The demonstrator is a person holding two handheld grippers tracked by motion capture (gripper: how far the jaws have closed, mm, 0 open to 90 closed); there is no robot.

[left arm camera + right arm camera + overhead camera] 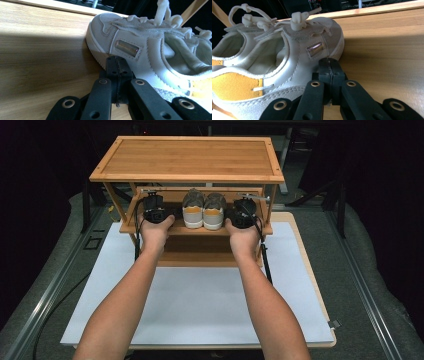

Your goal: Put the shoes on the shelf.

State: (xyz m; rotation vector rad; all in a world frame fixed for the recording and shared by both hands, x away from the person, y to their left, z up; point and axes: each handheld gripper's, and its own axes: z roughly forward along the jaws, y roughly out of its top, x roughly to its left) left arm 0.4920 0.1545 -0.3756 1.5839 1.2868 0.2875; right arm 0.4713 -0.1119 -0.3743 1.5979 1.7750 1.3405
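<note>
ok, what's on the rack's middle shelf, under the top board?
A pair of white sneakers with yellow heel tabs sits on the middle shelf, heels toward the person. The left gripper and right gripper, both shut, flank them. The top board covers the toes and shelf back.

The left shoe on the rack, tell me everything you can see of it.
The left shoe is an off-white low sneaker, leather-like, with white laces, a thick white sole, a small shiny tag on its side and a yellow heel patch. It stands upright on the middle shelf of the rack, heel toward the person, close beside the right shoe. The shut left hand-held gripper meets its outer side.
</note>
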